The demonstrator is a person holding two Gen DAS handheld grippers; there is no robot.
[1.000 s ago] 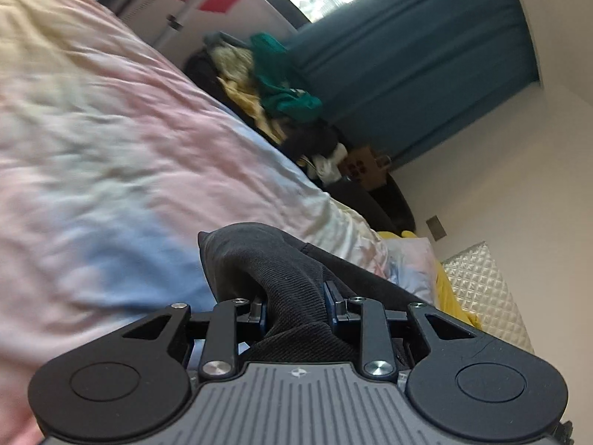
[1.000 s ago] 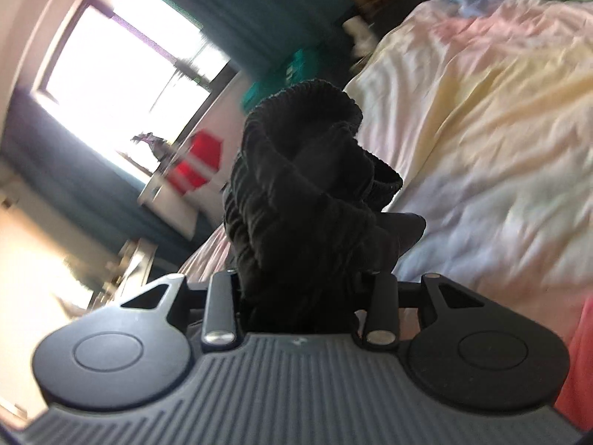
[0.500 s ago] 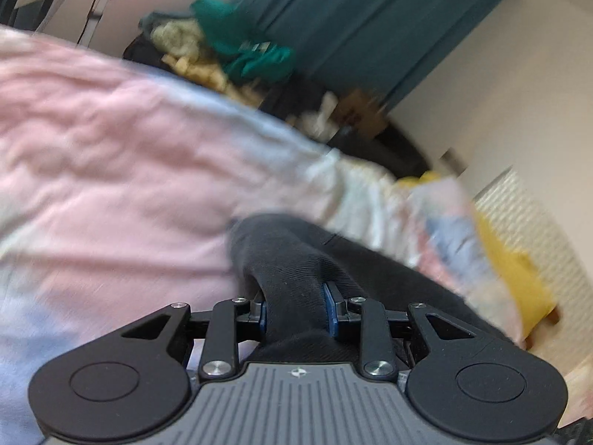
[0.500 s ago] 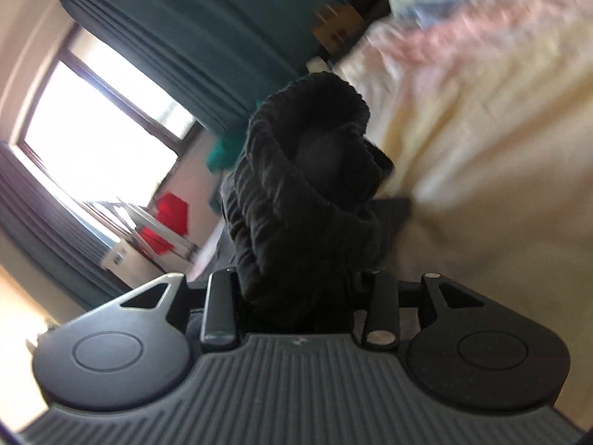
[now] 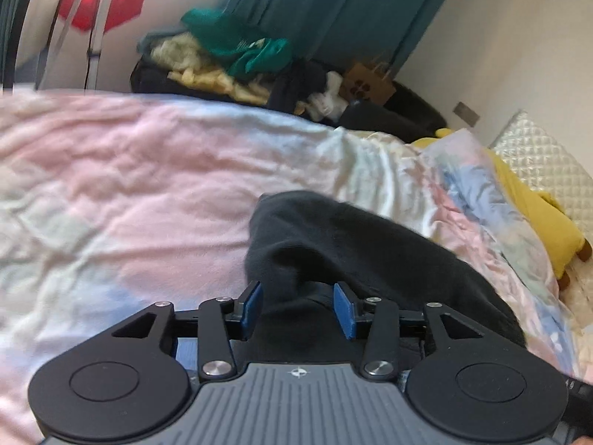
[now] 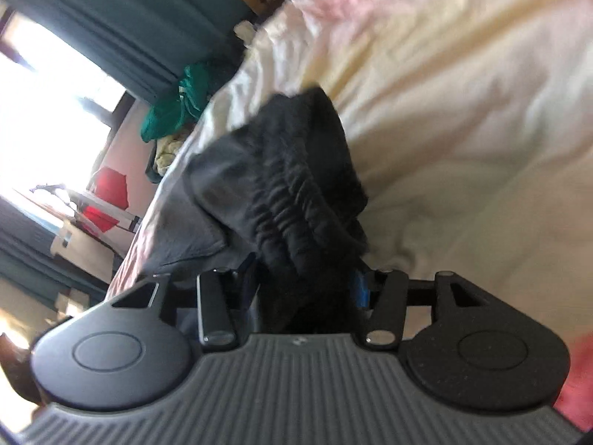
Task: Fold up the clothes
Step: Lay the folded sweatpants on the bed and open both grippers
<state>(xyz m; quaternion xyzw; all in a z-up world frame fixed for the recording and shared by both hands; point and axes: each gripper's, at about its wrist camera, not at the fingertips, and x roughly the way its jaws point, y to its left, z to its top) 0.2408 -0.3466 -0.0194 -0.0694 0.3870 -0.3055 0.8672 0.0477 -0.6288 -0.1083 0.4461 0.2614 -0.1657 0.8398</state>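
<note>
A black garment lies on the pastel bedspread and runs between the blue pads of my left gripper. The pads stand apart with the cloth loose between them, so the left gripper is open. In the right wrist view the same black garment, with a gathered elastic band, is bunched up between the fingers of my right gripper, which is shut on it just above the bedspread.
A pile of green, yellow and dark clothes sits past the bed's far edge, by teal curtains. A yellow item and a quilted headboard are at right. A bright window is at left.
The left gripper's pads have spread apart and let go of the black garment, which has dropped onto the bed. The right gripper has come down toward the bedspread, still holding the bunched cloth.
</note>
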